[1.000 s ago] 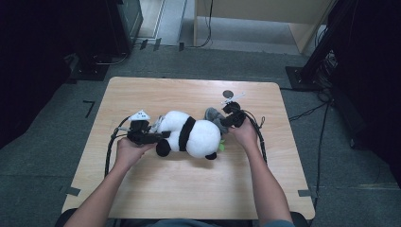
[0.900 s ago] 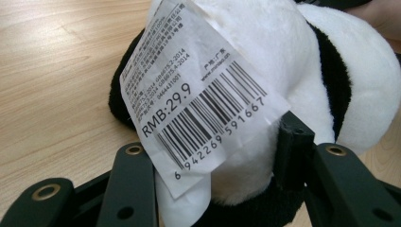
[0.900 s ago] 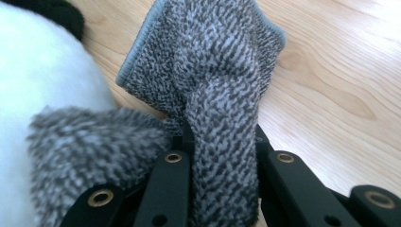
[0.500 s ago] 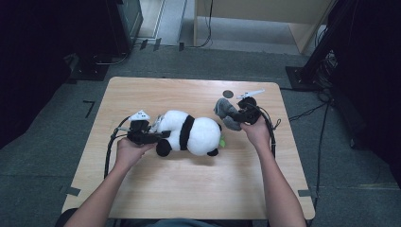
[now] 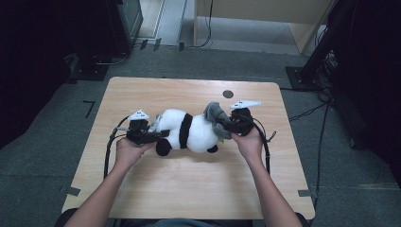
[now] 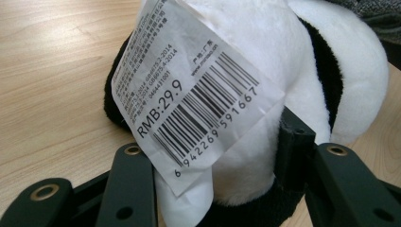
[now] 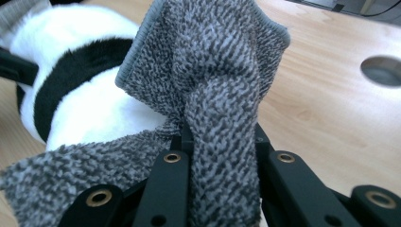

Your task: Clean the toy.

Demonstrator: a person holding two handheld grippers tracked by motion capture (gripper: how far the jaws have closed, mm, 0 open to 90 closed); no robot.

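A black-and-white panda plush [image 5: 189, 132] lies on its side in the middle of the wooden table [image 5: 189, 189]. My left gripper [image 5: 153, 135] is shut on its left end. In the left gripper view the jaws of the left gripper [image 6: 213, 170] press the plush [image 6: 265, 71] from both sides, behind a white barcode tag [image 6: 189, 90]. My right gripper [image 5: 227, 124] is shut on a grey terry cloth [image 5: 216, 116] at the plush's right end. In the right gripper view the cloth [image 7: 213, 71] bunches up between the jaws of the right gripper [image 7: 220, 156] and drapes over the panda [image 7: 94, 109].
A round hole [image 5: 228, 93] sits in the tabletop behind the right gripper. Black cables loop on the table beside both hands. Bare wood stretches in front of the plush and along the far edge. Dark furniture legs stand on the floor beyond the table.
My right gripper has lifted with the grey cloth, swinging slightly right and back, and its grey top plate now shows. The left gripper and the panda have stayed in place.
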